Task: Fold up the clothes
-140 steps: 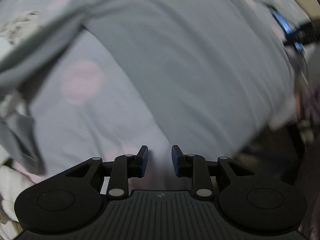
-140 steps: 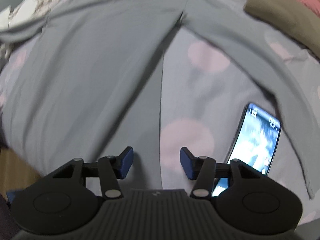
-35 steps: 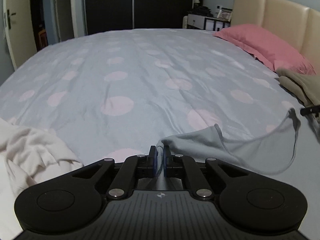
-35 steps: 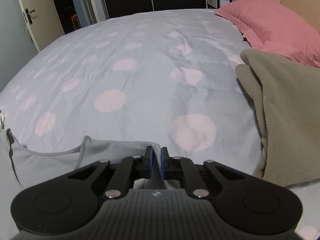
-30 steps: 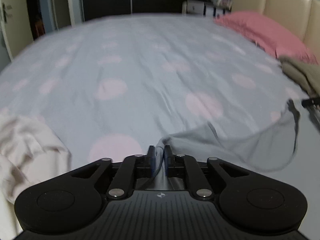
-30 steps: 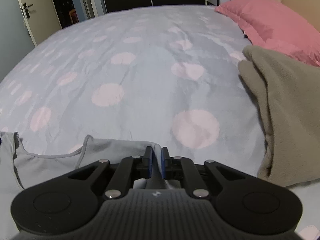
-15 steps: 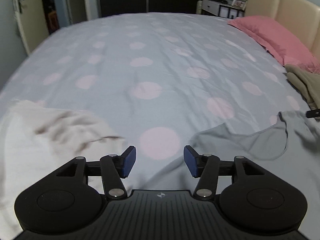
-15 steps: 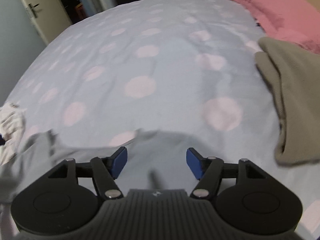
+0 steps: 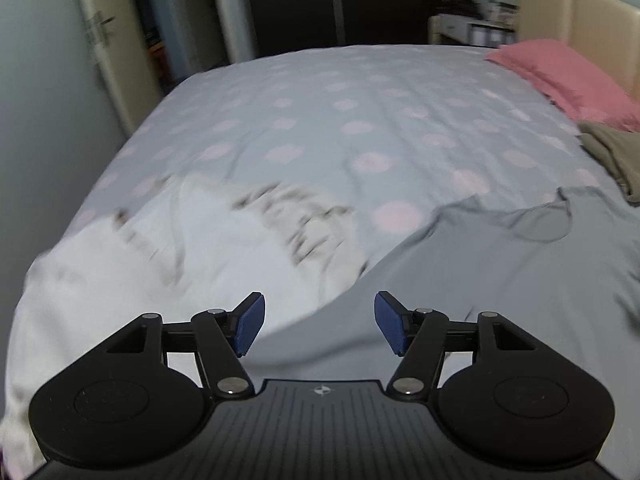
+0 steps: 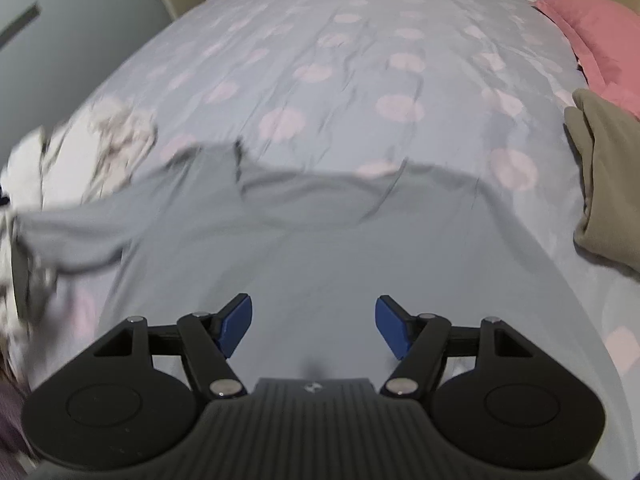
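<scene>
Letting go just happened: left gripper [image 9: 319, 329] and right gripper [image 10: 313, 329] both stand wide apart and empty, where a second ago each was pinched on a shoulder of the grey shirt [image 10: 320, 248]; shirt now lies spread on the dotted bedsheet [image 10: 340, 60], neckline away from the grippers, one sleeve trailing onto the white crumpled garment [image 9: 192, 248]. Laying-out looks done; sleeve folds probably next; olive blanket [image 10: 608, 184] sits beside it.
</scene>
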Demonstrator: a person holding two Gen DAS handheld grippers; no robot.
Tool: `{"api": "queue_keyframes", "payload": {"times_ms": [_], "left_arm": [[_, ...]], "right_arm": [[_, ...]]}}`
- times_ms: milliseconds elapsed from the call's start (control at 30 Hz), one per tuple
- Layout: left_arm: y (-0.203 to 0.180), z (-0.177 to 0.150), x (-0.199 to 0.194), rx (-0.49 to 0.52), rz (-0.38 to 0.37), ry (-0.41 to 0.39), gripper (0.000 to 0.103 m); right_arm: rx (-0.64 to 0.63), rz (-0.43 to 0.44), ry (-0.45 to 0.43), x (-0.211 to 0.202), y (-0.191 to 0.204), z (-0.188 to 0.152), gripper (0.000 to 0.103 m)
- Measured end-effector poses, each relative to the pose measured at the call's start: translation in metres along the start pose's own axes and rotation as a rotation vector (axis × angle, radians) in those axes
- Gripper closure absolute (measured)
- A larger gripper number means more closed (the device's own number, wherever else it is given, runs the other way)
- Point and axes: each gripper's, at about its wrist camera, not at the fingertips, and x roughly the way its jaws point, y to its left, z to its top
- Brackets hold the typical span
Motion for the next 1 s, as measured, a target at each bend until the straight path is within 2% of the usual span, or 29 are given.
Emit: {"api": "queue_keyframes", "payload": {"times_ms": [167,333,467,567,600,633,733,900,1000], "left_arm": [[0.008,-0.041,-0.004,-0.068,0.048,0.099,0.044],[0.005,-0.081,0.008,-0.082,0.082,0.195,0.044],[0.004,-0.100,0.013,-0.087,0.132,0.208,0.045],[0.007,-0.106,0.018,-0.096,0.133,0.244,0.060],[0.008,-0.108,0.020,-0.099,0.131,0.259,0.073],[0.010,-0.108,0.019,-0.110,0.124,0.257,0.084],[0.009,-0.104,0.010,-0.119,0.109,0.210,0.102],[-0.010,-0.082,-0.019,-0.096,0.108,0.044,0.103],[-0.030,-0.063,-0.037,-0.068,0.049,-0.059,0.103]], "right_arm": [[-0.131,-0.080,-0.009,-0.013,0.038,-0.057,0.032],[-0.037,-0.100,-0.016,-0.011,0.049,-0.115,0.032],[0.004,-0.122,-0.042,-0.008,0.068,-0.149,0.032],[0.011,-0.106,-0.077,-0.010,0.085,-0.164,0.031],[-0.005,-0.099,-0.082,-0.009,0.089,-0.166,0.031],[-0.020,-0.092,-0.087,-0.009,0.094,-0.167,0.030],[-0.081,-0.096,-0.089,-0.008,0.103,-0.170,0.028],[-0.057,-0.099,-0.082,-0.004,0.094,-0.165,0.028],[-0.054,-0.084,-0.078,0.000,0.094,-0.162,0.028]]}}
